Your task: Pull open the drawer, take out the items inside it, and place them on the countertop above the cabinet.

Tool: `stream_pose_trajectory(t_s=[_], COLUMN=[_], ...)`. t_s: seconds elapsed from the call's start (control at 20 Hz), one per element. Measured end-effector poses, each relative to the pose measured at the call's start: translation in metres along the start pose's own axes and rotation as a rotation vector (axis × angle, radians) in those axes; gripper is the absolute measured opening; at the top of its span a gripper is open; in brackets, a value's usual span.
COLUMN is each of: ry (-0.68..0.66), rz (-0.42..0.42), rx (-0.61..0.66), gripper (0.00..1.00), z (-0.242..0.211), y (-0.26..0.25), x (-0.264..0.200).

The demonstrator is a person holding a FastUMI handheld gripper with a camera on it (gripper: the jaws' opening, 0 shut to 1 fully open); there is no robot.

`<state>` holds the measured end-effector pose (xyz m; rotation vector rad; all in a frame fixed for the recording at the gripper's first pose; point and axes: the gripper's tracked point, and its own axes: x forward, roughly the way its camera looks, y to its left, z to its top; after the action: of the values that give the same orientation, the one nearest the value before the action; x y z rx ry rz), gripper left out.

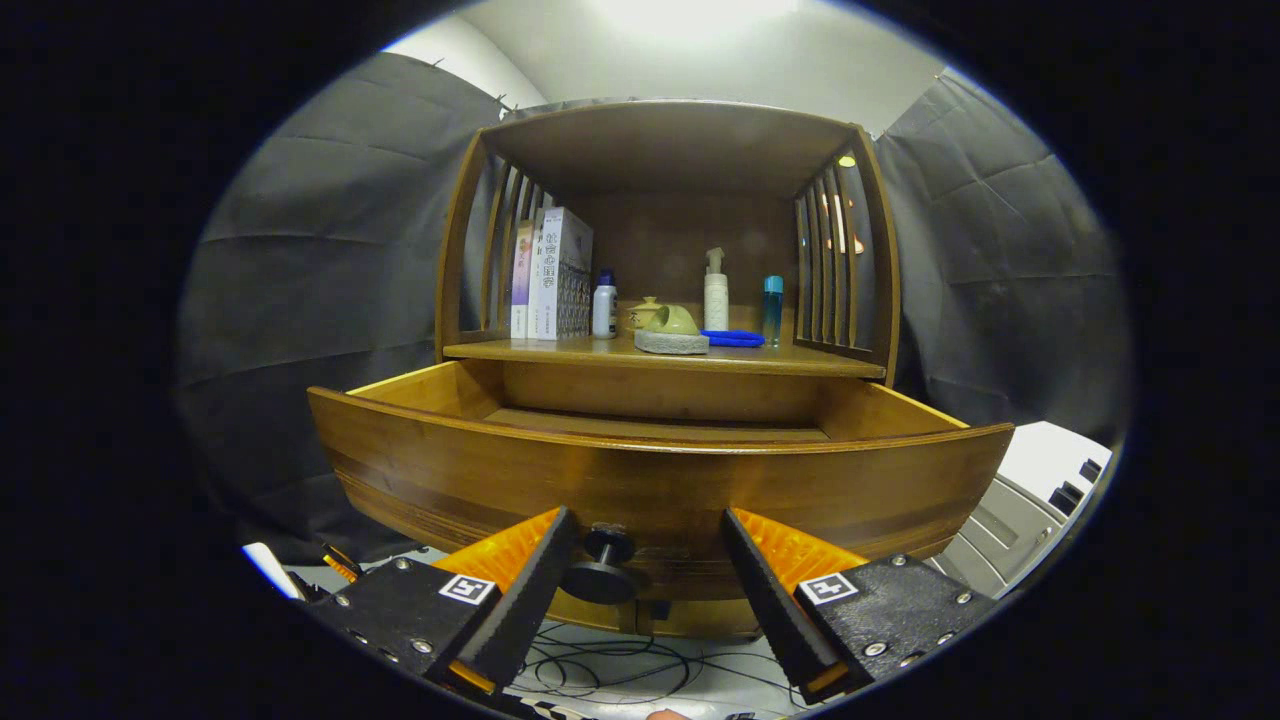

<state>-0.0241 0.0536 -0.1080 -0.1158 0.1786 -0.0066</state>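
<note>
While open and empty around the knob [603,572], tongs [648,530] before pulled-out drawer [660,485], cluttered countertop [800,359] above.

Gripper [650,575] with two wedge-shaped ribbed fingers, black screw-studded mounts, a square black-and-white marker on each

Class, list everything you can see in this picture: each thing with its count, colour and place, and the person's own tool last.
Cabinet: one, brown wood, ahead.
Drawer: one, brown wood, pulled open; inside hidden behind its front.
Drawer knob: one, dark, between the tool's fingers, untouched.
Books: about three, white and purple, upright, countertop left.
Small bottle: one, white, blue cap, beside books.
Green object on grey base: one, countertop middle.
Pump bottle: one, white, behind it.
Blue flat item: one, right of base.
Blue bottle: one, countertop right.
Cables: dark, below the drawer.
Tool: one, fingers apart around the knob.
</note>
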Motion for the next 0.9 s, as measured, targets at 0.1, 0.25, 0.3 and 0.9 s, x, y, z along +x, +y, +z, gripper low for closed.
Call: stream_pose_trajectory(t_s=[0.1, 0.25, 0.3, 0.9], ry=[0.006, 0.008, 0.009, -0.012], rz=[-0.002, -0.003, -0.005, -0.061], rx=[0.005, 0.007, 0.006, -0.02], gripper=[0.95, 0.95, 0.95, 0.95], z=[0.002, 0.005, 0.006, 0.025], y=[0.0, -0.001, -0.002, -0.006], x=[0.007, 0.02, 0.024, 0.082])
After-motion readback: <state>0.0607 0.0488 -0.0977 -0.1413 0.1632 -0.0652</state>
